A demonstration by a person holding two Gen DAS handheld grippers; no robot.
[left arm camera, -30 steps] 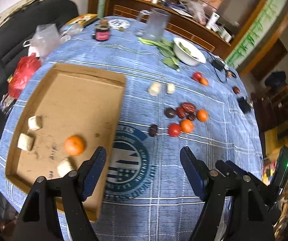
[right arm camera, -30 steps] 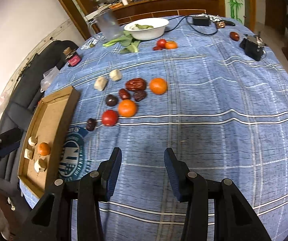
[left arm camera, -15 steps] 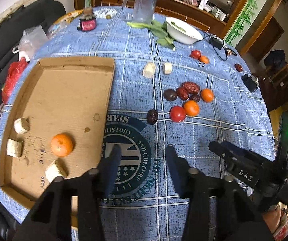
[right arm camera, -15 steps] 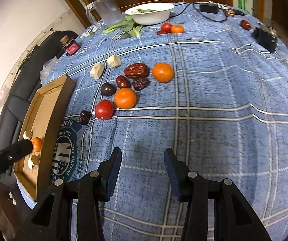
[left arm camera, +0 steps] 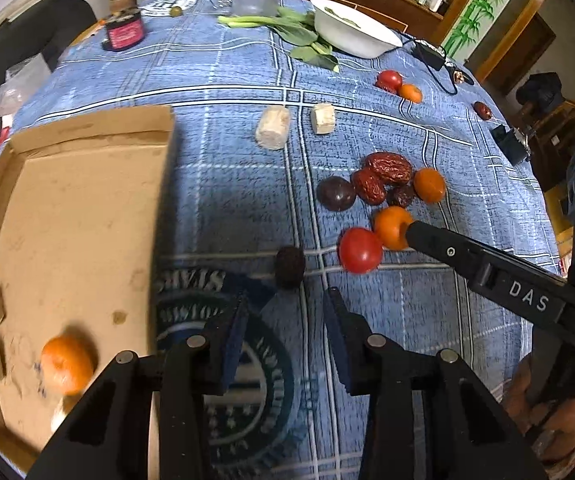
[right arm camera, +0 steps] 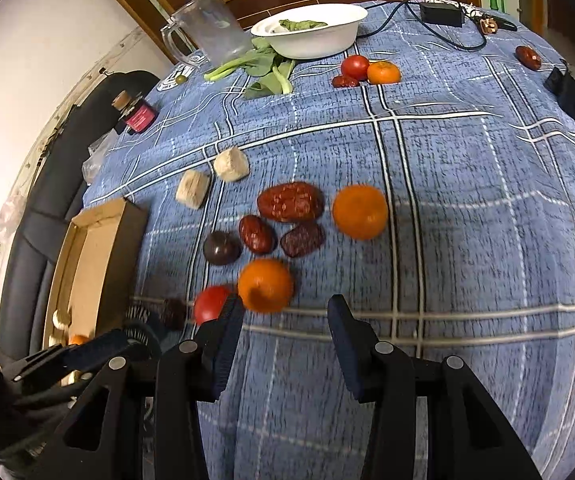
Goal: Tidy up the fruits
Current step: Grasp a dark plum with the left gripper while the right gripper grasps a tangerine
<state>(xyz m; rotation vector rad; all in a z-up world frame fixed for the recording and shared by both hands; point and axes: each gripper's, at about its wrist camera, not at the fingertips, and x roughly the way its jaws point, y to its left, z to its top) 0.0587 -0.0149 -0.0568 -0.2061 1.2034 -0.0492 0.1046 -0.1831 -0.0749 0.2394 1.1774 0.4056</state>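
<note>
Here, both grippers approach the loose fruit cluster at frame centre.

The left gripper [left arm camera: 283, 320] is closing, jaws narrow and empty, aimed at the dark date [left arm camera: 289, 266]. The right gripper [right arm camera: 285, 322], half open and empty, lines up on the tangerine [right arm camera: 265, 285]. The cardboard tray [left arm camera: 87, 216], left of frame, collects sorted fruit.
</note>
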